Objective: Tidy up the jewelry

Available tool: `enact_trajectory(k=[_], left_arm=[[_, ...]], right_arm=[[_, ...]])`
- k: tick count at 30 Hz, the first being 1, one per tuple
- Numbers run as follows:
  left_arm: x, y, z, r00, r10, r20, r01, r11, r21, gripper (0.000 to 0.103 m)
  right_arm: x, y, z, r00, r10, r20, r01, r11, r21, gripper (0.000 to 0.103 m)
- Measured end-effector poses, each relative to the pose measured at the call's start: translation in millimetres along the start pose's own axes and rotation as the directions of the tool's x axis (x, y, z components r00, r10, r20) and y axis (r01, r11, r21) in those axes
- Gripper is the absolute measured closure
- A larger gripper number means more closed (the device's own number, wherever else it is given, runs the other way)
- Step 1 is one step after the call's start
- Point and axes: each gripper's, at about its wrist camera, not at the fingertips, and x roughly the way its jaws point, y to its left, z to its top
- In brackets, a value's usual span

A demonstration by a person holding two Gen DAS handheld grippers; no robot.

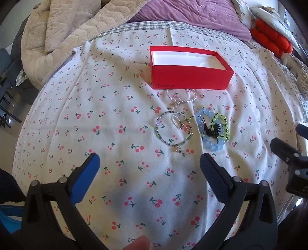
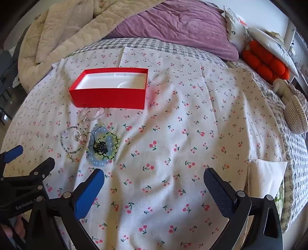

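Note:
An open red box (image 1: 190,78) with a white inside stands on the cherry-print sheet (image 1: 115,119); it also shows in the right wrist view (image 2: 107,98). In front of it lie silver rings (image 1: 181,96), a thin beaded bracelet (image 1: 173,130) and a blue bead bracelet (image 1: 211,130) with green and black cord on it. In the right wrist view the blue bracelet (image 2: 103,148) lies just beyond my right gripper's left finger. My left gripper (image 1: 150,165) is open and empty, short of the jewelry. My right gripper (image 2: 154,178) is open and empty, to the right of the jewelry.
A beige quilt (image 1: 57,34) and a purple pillow (image 1: 192,17) lie at the back of the bed. Orange cushions (image 2: 265,61) and a woven item (image 2: 296,115) sit at the right edge. A white paper (image 2: 265,177) lies near my right gripper.

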Motion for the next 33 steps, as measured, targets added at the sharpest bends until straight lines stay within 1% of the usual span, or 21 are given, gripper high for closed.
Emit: enact_trajectory(k=[2, 3, 4, 7, 10, 12, 17, 33], left_arm=[[0, 3, 1, 1.000, -0.009, 0.001, 0.009, 1.000, -0.014, 0.000], [-4, -3, -3, 1.000, 0.006, 0.015, -0.006, 1.000, 0.005, 0.000], [-4, -4, -4, 1.000, 0.006, 0.016, -0.006, 1.000, 0.003, 0.000], [-5, -5, -7, 1.000, 0.002, 0.014, -0.002, 1.000, -0.005, 0.000], [-6, -6, -10, 1.000, -0.002, 0.009, 0.002, 1.000, -0.015, 0.000], [-2, 0, -4, 1.000, -0.013, 0.000, 0.013, 1.000, 0.011, 0.000], [-2, 0, -3, 1.000, -0.025, -0.006, 0.025, 1.000, 0.006, 0.000], [0, -1, -4, 1.000, -0.029, -0.010, 0.029, 1.000, 0.005, 0.000]], right_arm=[[-2, -2, 0, 1.000, -0.002, 0.009, 0.002, 1.000, -0.007, 0.000], [-2, -2, -1, 1.000, -0.012, 0.008, 0.013, 1.000, -0.015, 0.000], [2, 2, 1, 0.999, -0.033, -0.012, 0.033, 0.999, -0.024, 0.000], [1, 9, -1, 0.999, -0.052, -0.004, 0.052, 0.998, -0.045, 0.000], [3, 9, 1, 0.999, -0.046, -0.016, 0.045, 0.998, -0.050, 0.000], [2, 12, 0, 0.999, -0.048, -0.016, 0.047, 0.998, -0.051, 0.000], [3, 12, -2, 0.999, -0.045, -0.022, 0.044, 0.998, -0.052, 0.000], [7, 12, -1, 0.998, -0.044, -0.040, 0.043, 0.998, -0.043, 0.000]])
